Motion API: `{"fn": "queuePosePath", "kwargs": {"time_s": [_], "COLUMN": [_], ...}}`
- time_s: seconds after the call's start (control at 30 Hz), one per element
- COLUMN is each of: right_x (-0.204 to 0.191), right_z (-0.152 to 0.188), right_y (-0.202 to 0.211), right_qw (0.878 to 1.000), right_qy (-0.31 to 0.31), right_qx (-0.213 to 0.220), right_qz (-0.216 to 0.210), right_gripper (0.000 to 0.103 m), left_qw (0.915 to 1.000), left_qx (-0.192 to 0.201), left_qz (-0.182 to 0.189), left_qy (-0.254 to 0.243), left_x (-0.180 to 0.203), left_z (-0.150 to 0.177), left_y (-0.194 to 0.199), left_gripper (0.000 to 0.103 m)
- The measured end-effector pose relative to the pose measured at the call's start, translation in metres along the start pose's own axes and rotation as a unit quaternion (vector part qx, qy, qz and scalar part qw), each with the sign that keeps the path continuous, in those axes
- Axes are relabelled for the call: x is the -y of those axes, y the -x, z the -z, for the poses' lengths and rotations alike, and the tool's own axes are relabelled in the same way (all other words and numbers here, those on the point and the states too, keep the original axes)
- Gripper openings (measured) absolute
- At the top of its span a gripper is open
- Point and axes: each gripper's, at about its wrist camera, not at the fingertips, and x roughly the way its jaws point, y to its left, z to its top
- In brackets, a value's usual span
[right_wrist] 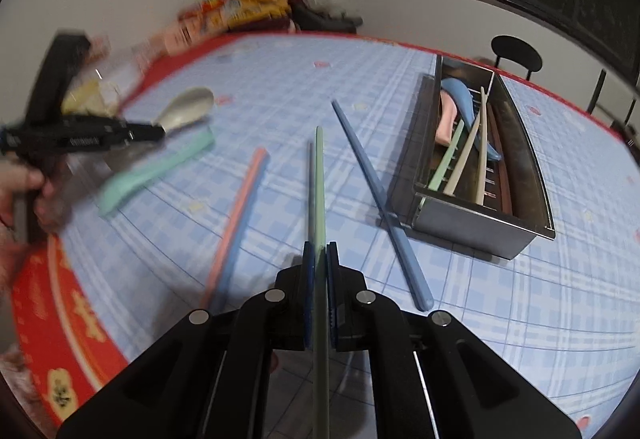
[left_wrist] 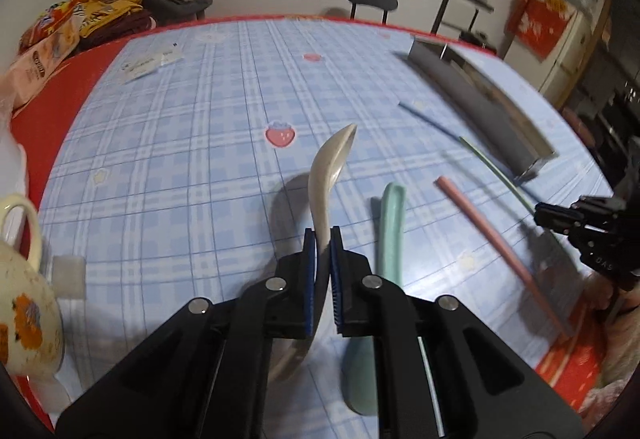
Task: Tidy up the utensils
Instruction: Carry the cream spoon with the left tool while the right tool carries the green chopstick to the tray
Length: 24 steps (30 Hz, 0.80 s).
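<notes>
Both pairs of fingers are gripping: my left gripper (left_wrist: 324,235) is clamping the handle of a cream spoon (left_wrist: 330,175), and my right gripper (right_wrist: 320,251) is pinching a pale green chopstick (right_wrist: 319,191) between its blue pads (right_wrist: 307,263).

I am holding the cream spoon lifted off the checked tablecloth (left_wrist: 180,143), bowl end pointing away from me and casting a shadow underneath. I am taking the metal utensil box (right_wrist: 484,231) as my landmark: the green chopstick is pointing forward to the left of the box, raised above the cloth. Inside the box I am seeing a blue spoon (right_wrist: 464,95), a pink spoon (right_wrist: 448,119) and several chopsticks leaning on a wire divider.

A blue chopstick (right_wrist: 376,191) is lying on the cloth just beside the box's near left corner; whether they are touching, I cannot tell. Further left of the box a pink chopstick (right_wrist: 240,207) is lying flat, and beyond that a mint green spoon (right_wrist: 152,171), close under the cream spoon.

Well away from the box, by the left gripper, a cream mug with an orange print (left_wrist: 24,279) is sitting at the table edge. Snack bags (right_wrist: 240,11) are piling up at the far corner of the table, and a black chair (right_wrist: 516,53) is standing behind the box.
</notes>
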Motion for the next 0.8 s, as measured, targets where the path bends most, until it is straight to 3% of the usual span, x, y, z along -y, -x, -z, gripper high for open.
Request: {"fn": "queuePosePath", "kwargs": {"time_s": [0.27,0.57,0.8], "right_x": [0.015,0.029,0.039], "right_z": [0.001,0.003,0.005], "right_y": [0.005,0.017,0.027], "right_qw": [0.999,0.995,0.99], "right_qy": [-0.041,-0.073,-0.099], "right_qx": [0.016,0.052,0.08], "right_qz": [-0.024,-0.052,-0.062], "right_gripper": [0.006,0.006,0.006], "left_qw": [0.9956,0.9813,0.9761], "left_qx": [0.052,0.071,0.077], "left_qz": [0.057,0.118,0.134], "left_qy": [0.052,0.134,0.153], "left_x": [0.029,0.062,0.081], "left_z": [0.008,0.026,0.035], "left_y": [0.032,0.017,0.013], "left_gripper": [0.011,0.011,0.011]}}
